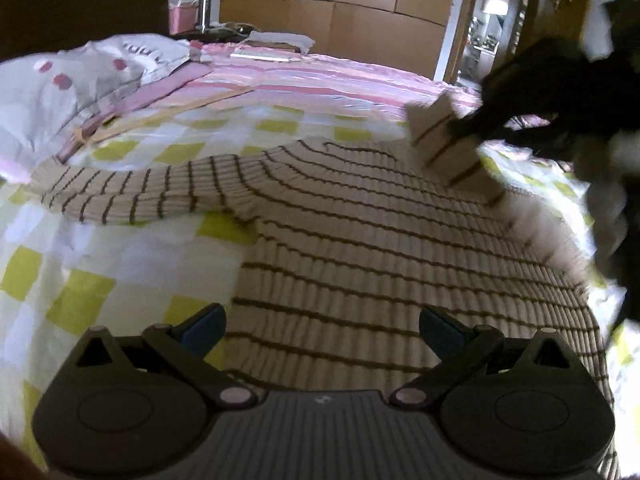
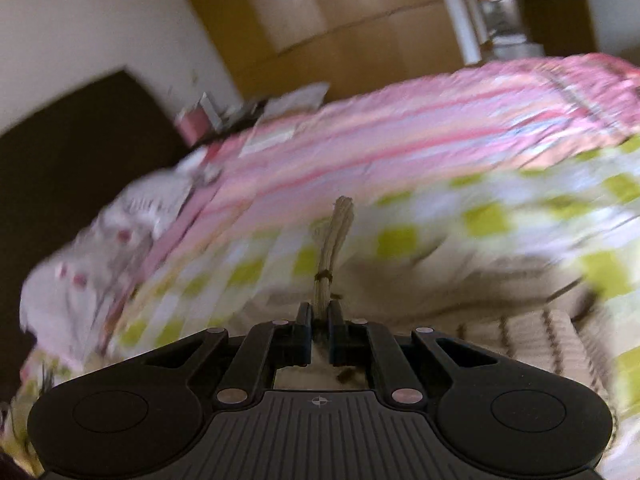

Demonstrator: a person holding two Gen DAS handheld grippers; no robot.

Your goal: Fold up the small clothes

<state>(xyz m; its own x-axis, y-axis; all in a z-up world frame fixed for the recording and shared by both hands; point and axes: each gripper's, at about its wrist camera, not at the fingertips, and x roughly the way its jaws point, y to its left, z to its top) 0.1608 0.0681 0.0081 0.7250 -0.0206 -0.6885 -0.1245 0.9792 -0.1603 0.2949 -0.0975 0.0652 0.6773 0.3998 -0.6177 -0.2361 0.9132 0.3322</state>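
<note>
Left wrist view: the bed carries a yellow-and-white checked sheet, with a pink striped cover across its far side and a white spotted pillow at the far left corner; wooden wardrobe doors and an open doorway stand behind. The striped sweater, beige with dark lines, lies flat on the sheet; its body runs from my near edge toward the far side, one sleeve stretched out toward the left edge of the bed. My left gripper hovers over the hem with its jaws wide apart and nothing between them. At the far right, the other sleeve is lifted off the bed by my right gripper, a dark blurred mass; its fingers cannot be made out here.

Right wrist view: heavily smeared; the pink cover and checked sheet tilt across the frame, the wardrobe behind. My right gripper has its jaws together, clamped on the sleeve cuff, which stands out straight ahead along my fingers; the sweater body at the lower right is blurred and partly cut off.
</note>
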